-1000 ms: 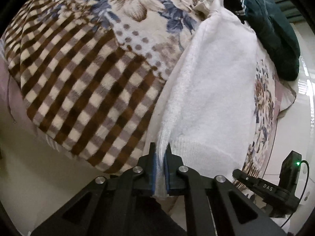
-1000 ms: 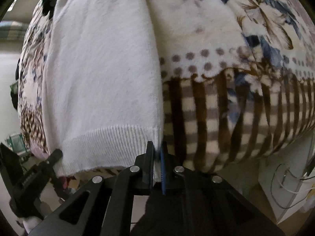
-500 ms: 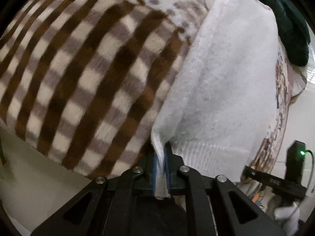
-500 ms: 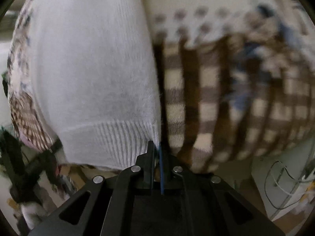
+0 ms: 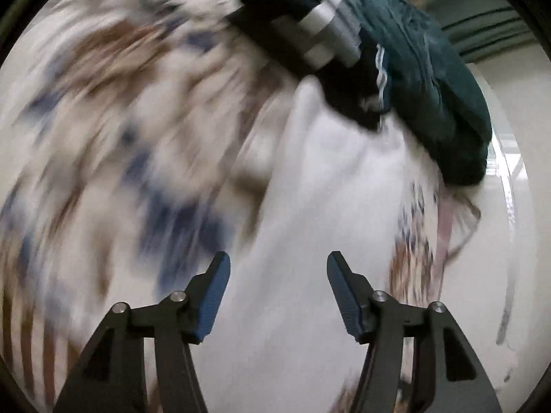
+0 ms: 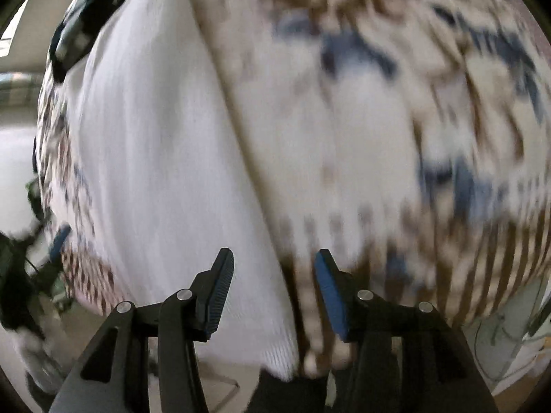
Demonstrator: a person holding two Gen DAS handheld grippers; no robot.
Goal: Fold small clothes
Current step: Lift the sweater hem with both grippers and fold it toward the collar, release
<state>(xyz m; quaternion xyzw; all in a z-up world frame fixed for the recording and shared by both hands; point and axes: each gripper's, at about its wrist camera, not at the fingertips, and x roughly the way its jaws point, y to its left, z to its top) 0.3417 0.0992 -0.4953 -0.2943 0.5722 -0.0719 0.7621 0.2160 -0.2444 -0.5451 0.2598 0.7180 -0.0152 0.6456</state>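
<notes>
A white knit garment lies lengthwise on a floral and checked blanket. It also shows in the right wrist view, with its ribbed hem near the bed's edge. My left gripper is open and empty above the garment's near part. My right gripper is open and empty above the garment's right edge, where it meets the blanket. Both views are motion blurred.
A dark green garment and a black one with grey stripes lie at the far end of the bed. The blanket's checked part hangs over the near edge. Cables lie on the floor at the right.
Both grippers have opened and let go of the white garment's hem corners. Both have moved forward over the bed, and the garment now lies flat.
</notes>
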